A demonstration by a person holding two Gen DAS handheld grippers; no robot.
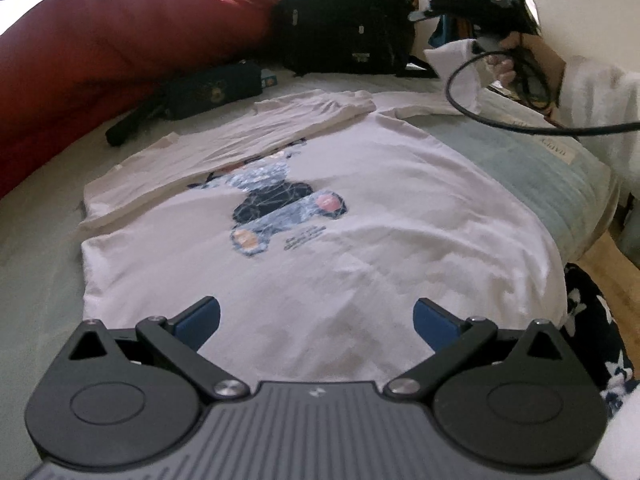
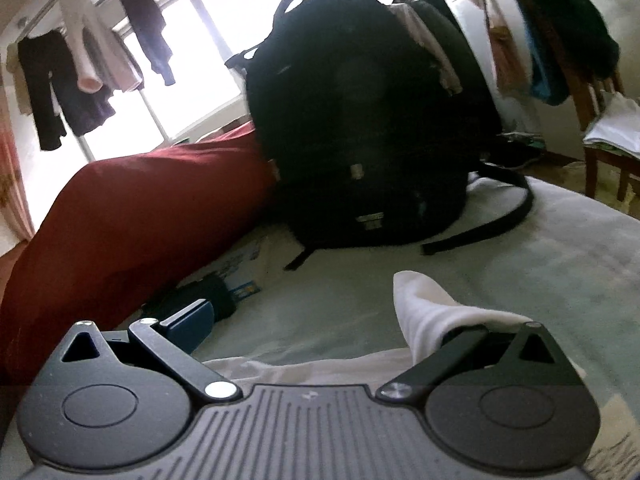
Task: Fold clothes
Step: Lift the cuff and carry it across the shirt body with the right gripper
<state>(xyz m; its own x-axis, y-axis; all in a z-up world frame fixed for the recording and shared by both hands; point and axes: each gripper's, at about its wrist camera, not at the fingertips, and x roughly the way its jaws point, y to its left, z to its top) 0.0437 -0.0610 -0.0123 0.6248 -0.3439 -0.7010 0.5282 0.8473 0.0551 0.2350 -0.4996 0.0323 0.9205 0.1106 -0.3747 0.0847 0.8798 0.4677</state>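
A white T-shirt (image 1: 360,208) with a blue bear print lies flat on the bed, its left side folded inward over the chest. My left gripper (image 1: 318,320) hovers open over the shirt's near hem, nothing between its blue pads (image 1: 200,320). At the far right a hand holds my right gripper (image 1: 472,0) above the bed, and the shirt's right sleeve (image 1: 452,68) is lifted up to it. In the right wrist view the right gripper (image 2: 316,316) stands with jaws wide apart. The white sleeve (image 2: 428,312) drapes over its right finger and hides that pad.
A black backpack (image 1: 344,20) (image 2: 360,120) stands at the far end of the bed beside a red duvet (image 1: 100,48). A dark pouch (image 1: 208,92) lies left of the shirt. A black cable (image 1: 520,128) loops over the pale blanket (image 1: 552,176). A chair (image 2: 592,112) holds clothes.
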